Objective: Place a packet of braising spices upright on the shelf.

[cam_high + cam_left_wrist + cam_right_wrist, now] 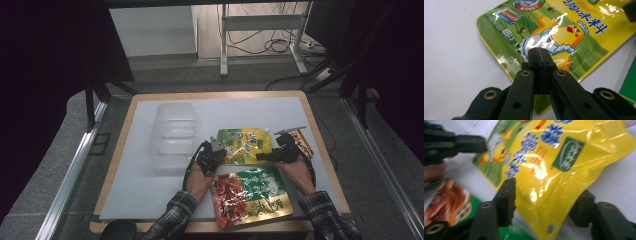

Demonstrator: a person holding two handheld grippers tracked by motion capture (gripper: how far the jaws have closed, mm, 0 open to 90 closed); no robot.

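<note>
The left claw [539,53] is fully closed, its two black jaws pressed flat together with nothing between them; the tips rest over the lower edge of the yellow pouch [554,32], above the printed duck, and contact with the foil cannot be confirmed. In the high view the left claw [216,148] sits at the pouch's left end. The right claw [544,202] stands at a medium width, with the pouch's hole-punched end lying between its jaws; that end of the yellow pouch [549,170] appears lifted and buckled, but the frame is blurred and it cannot be settled whether the pads press on it, so treat the claw as around the pouch, not yet clamped. In the high view the right claw [267,155] meets the yellow pouch [245,145] at its right end. The pouch lies on the white table [135,185] with its long axis running left to right, directly between the two claws, one at each short end. The right hand is the nearer to a usable grip; the coming move likely depends on closing there. Just in front lies a red and green pouch [252,195], close to the yellow one. A clear plastic box [172,132] stands near, to the left.
</note>
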